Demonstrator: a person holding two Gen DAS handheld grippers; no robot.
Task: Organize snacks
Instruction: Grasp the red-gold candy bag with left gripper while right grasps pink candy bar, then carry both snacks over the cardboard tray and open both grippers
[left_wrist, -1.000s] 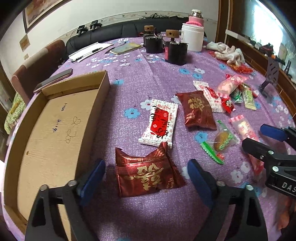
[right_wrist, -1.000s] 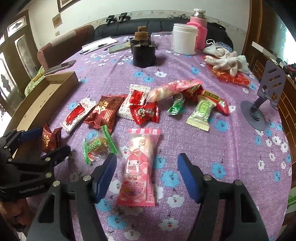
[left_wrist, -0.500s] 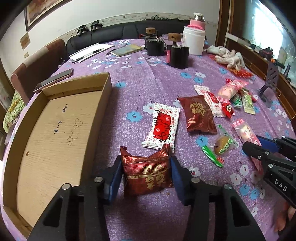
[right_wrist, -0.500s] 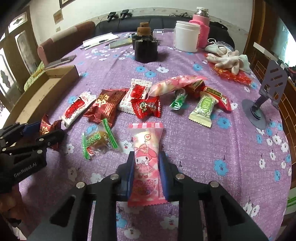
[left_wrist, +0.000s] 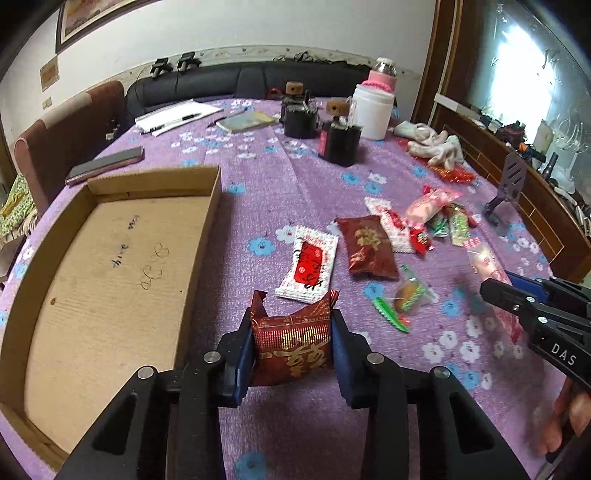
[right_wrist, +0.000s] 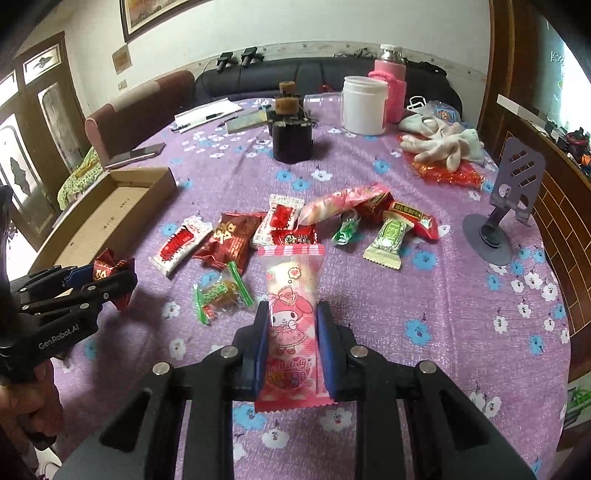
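Snacks were held in both: a red packet (left_wrist: 291, 345) in the closing left hand-held gripper (left_wrist: 291, 354), just right of the cardboard box (left_wrist: 110, 280); a pink packet (right_wrist: 291, 325), long axis forward, in the right hand-held gripper (right_wrist: 290, 345).

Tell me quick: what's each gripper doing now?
Left gripper: fingers closing on the dark red snack packet.
Right gripper: shut on the pink cartoon packet.
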